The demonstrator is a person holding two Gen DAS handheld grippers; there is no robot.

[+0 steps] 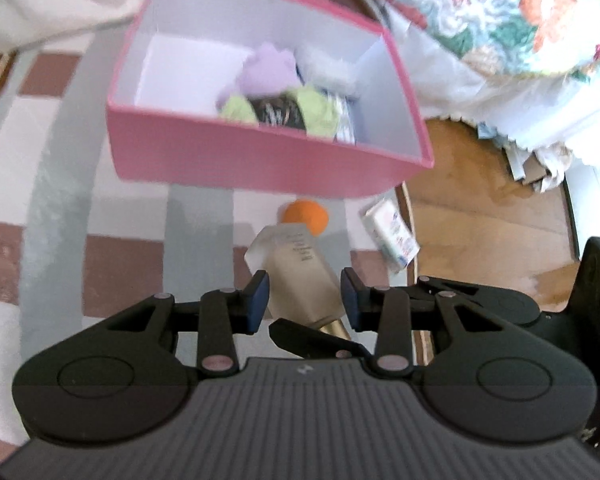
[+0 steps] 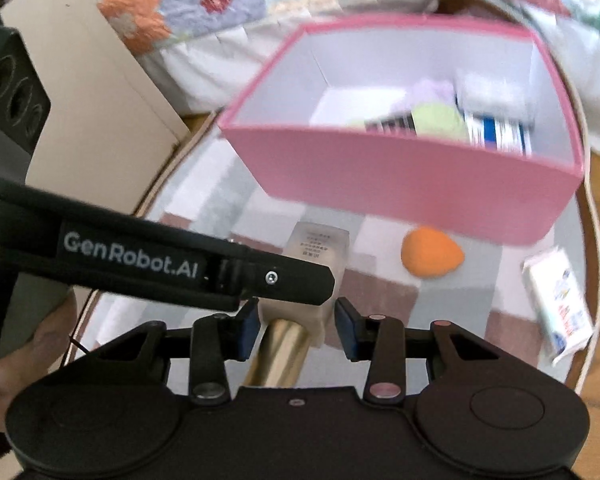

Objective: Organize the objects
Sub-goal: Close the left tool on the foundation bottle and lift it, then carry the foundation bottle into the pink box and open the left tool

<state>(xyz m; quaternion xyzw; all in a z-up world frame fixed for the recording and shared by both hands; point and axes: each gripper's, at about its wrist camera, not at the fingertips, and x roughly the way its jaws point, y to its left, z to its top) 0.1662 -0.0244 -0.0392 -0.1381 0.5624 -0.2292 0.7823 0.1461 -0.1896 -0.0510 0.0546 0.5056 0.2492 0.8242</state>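
Observation:
A beige foundation bottle [image 1: 296,272] with a gold cap [image 2: 280,356] sits between both grippers, just above a checked rug. My left gripper [image 1: 305,300] is shut on the bottle's body, its blue pads against both sides. In the right wrist view one of the left gripper's fingers [image 2: 260,276] crosses over the bottle [image 2: 320,244] from the left. My right gripper [image 2: 296,320] is shut on the bottle's shoulder beside the cap. The pink box [image 1: 260,160] [image 2: 400,176] stands beyond, holding purple, green and striped items.
An orange sponge [image 1: 306,216] [image 2: 432,256] and a white packet [image 1: 392,236] [image 2: 560,304] lie on the rug before the box. A cardboard box [image 2: 92,100] stands at the left, and a floral quilt [image 1: 500,12] hangs behind. A person's hand [image 2: 4,360] holds the left gripper.

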